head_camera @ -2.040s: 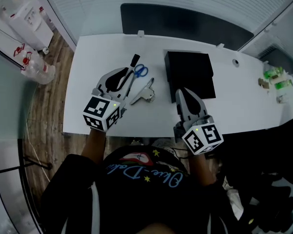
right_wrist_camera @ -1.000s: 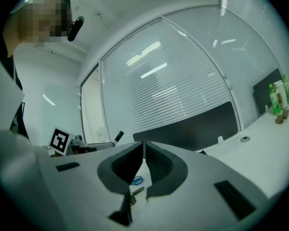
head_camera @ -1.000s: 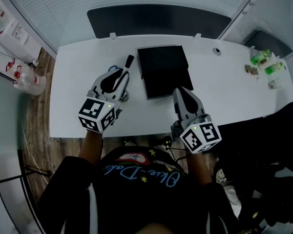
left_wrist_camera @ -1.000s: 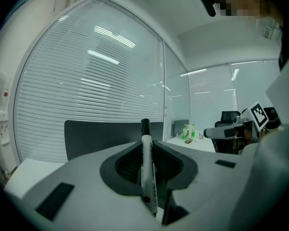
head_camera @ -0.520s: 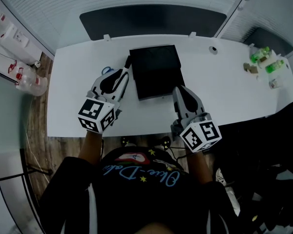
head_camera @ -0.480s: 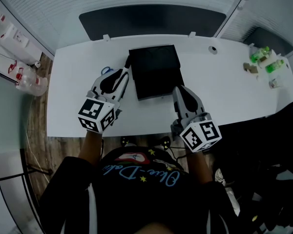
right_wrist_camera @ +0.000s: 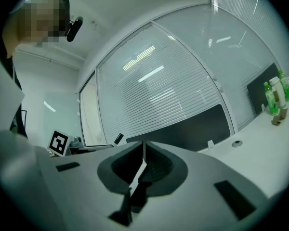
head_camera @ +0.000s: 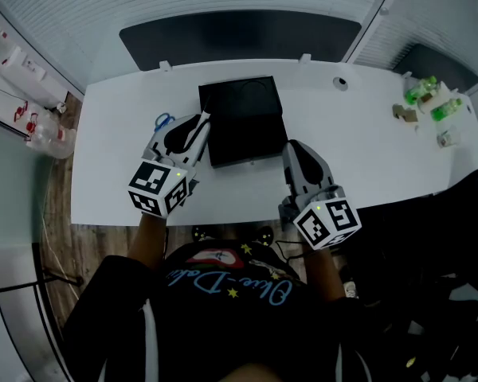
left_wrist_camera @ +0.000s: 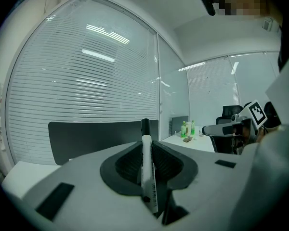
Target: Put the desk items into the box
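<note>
A black box (head_camera: 240,120) lies open on the white desk (head_camera: 111,157). My left gripper (head_camera: 201,122) is shut on a white marker (head_camera: 197,130) with a black cap, and the marker's tip reaches over the box's left edge. In the left gripper view the marker (left_wrist_camera: 147,170) stands clamped between the jaws of the left gripper (left_wrist_camera: 147,143). Blue scissors (head_camera: 164,122) lie on the desk to its left. My right gripper (head_camera: 293,151) hovers near the box's front right corner, shut and holding nothing. The right gripper view shows the right gripper (right_wrist_camera: 143,150) with its jaws together.
Green bottles (head_camera: 427,95) and small items stand at the desk's far right end. A dark panel (head_camera: 239,34) runs behind the desk, and a cable hole (head_camera: 340,82) sits near the back edge. A black chair (head_camera: 454,237) is at the right.
Both grippers have shifted right across the desk. The marker in the left gripper went from beside the box to over its left edge, and the scissors have come into view on the left.
</note>
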The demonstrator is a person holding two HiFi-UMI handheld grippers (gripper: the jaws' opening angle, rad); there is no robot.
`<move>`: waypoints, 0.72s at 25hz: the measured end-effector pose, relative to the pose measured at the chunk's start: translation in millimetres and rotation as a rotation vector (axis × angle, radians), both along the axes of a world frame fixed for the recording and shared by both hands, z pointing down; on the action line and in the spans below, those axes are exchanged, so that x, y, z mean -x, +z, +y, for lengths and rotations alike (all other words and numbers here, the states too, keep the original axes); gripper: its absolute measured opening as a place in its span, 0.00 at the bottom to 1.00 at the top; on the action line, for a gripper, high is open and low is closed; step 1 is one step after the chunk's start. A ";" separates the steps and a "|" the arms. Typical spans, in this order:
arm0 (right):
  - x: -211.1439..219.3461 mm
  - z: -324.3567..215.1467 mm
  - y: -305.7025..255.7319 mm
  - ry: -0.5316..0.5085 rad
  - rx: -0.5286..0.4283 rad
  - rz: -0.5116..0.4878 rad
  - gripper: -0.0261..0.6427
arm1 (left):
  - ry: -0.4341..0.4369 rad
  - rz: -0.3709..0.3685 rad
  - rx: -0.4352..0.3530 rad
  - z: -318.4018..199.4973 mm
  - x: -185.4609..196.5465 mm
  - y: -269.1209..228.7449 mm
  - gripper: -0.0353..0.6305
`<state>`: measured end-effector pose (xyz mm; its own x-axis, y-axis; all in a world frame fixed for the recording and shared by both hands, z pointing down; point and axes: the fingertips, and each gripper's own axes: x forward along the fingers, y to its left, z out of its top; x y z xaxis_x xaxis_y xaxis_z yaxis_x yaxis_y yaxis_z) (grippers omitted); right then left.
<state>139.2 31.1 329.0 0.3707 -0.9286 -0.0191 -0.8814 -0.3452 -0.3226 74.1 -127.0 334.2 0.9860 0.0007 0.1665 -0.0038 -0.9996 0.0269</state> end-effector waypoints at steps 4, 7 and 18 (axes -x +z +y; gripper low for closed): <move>-11.2 8.4 -1.6 -0.011 0.006 0.019 0.07 | -0.010 0.000 -0.003 8.6 -10.4 -0.4 0.16; -19.6 15.2 -2.2 -0.021 0.000 0.022 0.07 | -0.017 0.002 -0.006 16.5 -17.4 -0.1 0.16; -44.6 46.1 0.4 -0.052 0.000 0.024 0.07 | -0.037 0.013 -0.004 50.3 -37.3 3.9 0.16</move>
<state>183.8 77.2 329.4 0.3215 -0.9465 -0.0278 -0.9057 -0.2987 -0.3009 111.4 -76.7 338.1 0.9875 -0.0369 0.1532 -0.0409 -0.9989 0.0230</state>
